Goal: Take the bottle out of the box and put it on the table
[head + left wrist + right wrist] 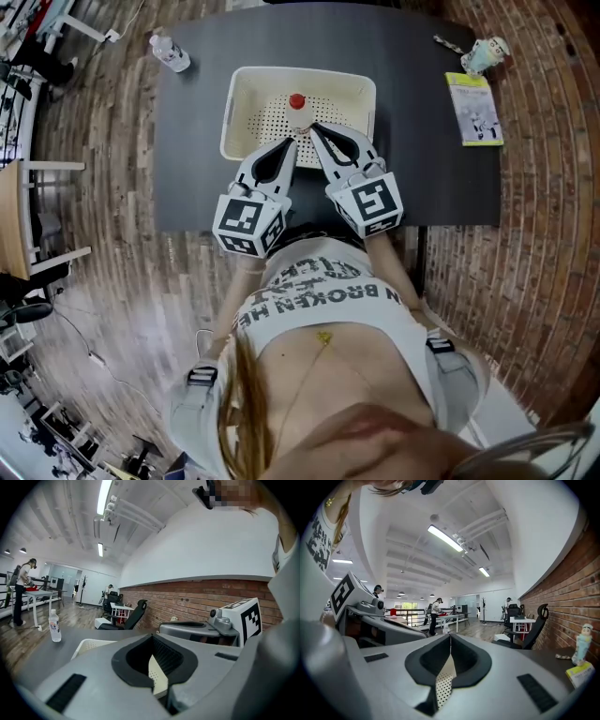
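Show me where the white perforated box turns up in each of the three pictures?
Head view: the white perforated box sits top centre on the dark table.
Left gripper view: its rim shows low left, with more of it through the opening between the jaws.
Right gripper view: only a dotted sliver shows low centre, between the jaws.
Shared landmark: the dark table, at the left and at the right.

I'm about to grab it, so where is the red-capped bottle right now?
In the head view the red-capped bottle stands inside the white box, by its near wall, just beyond the tips of the left gripper and right gripper.
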`<move>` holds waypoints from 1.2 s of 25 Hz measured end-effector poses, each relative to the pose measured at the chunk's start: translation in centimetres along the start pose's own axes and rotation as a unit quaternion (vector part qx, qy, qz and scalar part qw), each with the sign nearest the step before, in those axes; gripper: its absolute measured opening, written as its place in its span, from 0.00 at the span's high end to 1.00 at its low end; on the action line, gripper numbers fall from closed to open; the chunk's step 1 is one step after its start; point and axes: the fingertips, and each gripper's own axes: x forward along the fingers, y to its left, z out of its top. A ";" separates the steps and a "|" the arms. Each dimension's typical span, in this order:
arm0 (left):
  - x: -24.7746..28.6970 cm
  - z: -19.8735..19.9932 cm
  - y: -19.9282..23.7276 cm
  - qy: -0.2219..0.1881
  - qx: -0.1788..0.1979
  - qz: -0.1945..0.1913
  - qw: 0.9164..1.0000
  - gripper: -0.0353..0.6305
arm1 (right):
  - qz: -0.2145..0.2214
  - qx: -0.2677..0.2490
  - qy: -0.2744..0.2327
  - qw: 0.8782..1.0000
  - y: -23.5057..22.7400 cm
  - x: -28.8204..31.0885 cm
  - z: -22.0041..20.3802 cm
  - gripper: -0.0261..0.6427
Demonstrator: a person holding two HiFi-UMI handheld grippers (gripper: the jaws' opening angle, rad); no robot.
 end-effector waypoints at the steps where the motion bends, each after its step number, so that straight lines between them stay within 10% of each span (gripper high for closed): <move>1: 0.0 0.0 0.3 0.001 -0.001 -0.004 1.000 0.94 | -0.005 0.001 0.001 1.000 0.0 0.3 0.0 0.95; 30: -1.0 -0.6 6.2 0.015 -0.023 -0.003 1.000 0.94 | -0.049 -0.007 0.055 0.997 -1.1 6.4 -3.7 0.94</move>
